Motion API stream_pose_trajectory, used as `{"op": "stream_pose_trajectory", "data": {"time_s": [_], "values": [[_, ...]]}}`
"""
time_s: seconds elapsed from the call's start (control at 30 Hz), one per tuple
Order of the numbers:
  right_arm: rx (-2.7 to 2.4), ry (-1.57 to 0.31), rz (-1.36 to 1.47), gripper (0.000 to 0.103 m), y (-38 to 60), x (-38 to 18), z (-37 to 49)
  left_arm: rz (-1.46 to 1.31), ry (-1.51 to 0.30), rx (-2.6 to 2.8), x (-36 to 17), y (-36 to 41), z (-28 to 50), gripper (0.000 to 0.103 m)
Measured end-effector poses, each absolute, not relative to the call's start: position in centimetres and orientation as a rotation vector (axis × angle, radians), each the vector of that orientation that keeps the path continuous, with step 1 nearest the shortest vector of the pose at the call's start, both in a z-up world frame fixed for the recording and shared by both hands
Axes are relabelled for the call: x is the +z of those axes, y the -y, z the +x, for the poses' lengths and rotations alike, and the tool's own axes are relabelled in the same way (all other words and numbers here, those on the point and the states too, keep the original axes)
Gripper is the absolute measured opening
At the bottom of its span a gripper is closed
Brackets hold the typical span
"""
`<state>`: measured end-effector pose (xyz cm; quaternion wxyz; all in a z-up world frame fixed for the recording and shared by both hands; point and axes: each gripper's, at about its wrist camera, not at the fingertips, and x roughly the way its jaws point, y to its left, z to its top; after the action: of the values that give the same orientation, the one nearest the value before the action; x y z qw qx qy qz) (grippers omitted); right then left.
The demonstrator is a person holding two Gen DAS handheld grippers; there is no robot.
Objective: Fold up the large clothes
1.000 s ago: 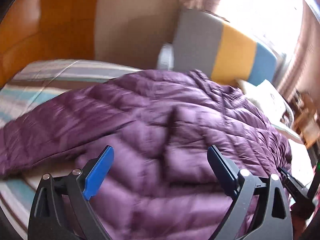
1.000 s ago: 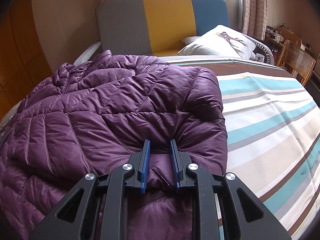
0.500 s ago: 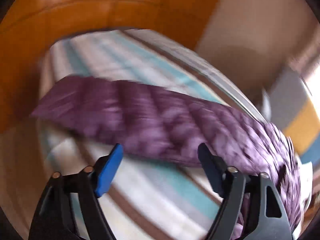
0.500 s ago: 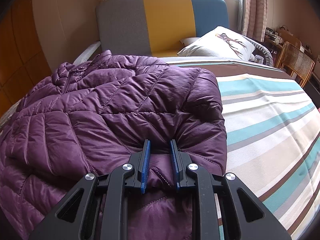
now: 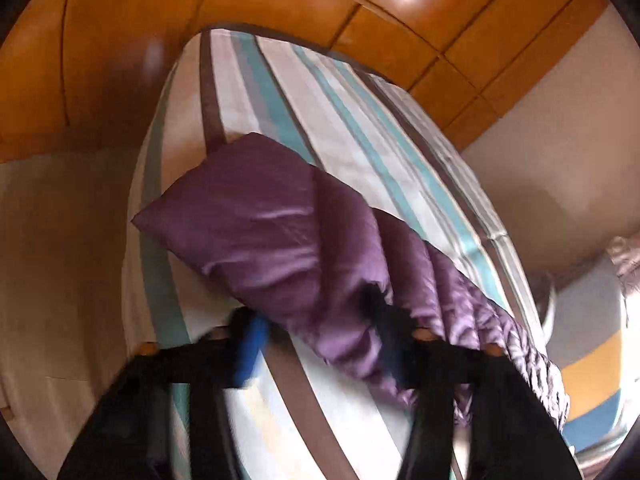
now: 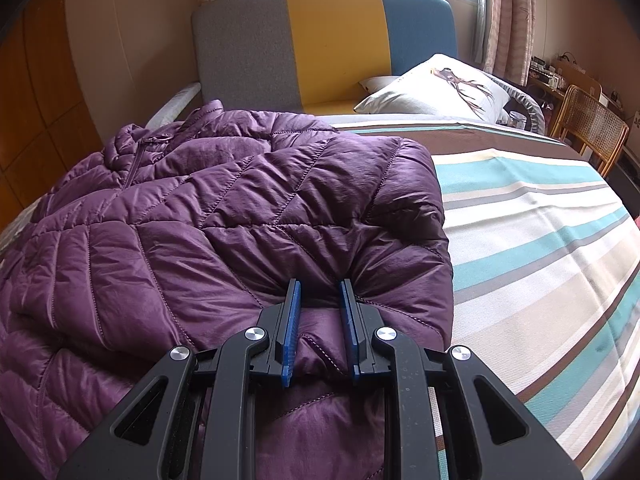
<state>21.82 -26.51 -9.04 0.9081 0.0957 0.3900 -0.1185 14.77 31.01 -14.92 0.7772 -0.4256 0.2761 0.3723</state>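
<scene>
Striped bed: right claw pinches purple jacket hem; left claw closing around sleeve, blurred.

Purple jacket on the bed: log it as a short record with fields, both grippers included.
garment: purple quilted jacket, lying on striped bed
right gripper: jaws shut on a fold at the jacket's near edge
left gripper: jaws have just been closing, sleeve between them; contact too blurred to tell
pillow: beyond the jacket, apart from it
</scene>
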Motion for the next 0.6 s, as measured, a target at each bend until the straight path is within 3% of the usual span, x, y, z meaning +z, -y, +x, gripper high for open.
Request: {"op": "stream_pose_trajectory", "data": {"time_s": [0.03,0.13,0.37,0.6], "values": [[-0.245,-0.805,0.197,0.020,26.5,-9.1,21.8,-0.911,-0.599,0.814,-15.0,-31.0,14.9,0.021],[-0.244,-0.805,0.197,0.020,26.5,-9.0,21.8,-0.873,-0.596,0.808,-14.6,-31.0,15.5,0.009],[-0.244,-0.805,0.197,0.020,26.5,-9.1,21.8,-0.696,-0.488,0.809,-10.9,-26.7,16.5,0.005],[-0.243,-0.804,0.200,0.020,26.5,-9.0,21.8,-0.347,-0.427,0.599,-5.7,-18.3,20.2,0.005]]}}
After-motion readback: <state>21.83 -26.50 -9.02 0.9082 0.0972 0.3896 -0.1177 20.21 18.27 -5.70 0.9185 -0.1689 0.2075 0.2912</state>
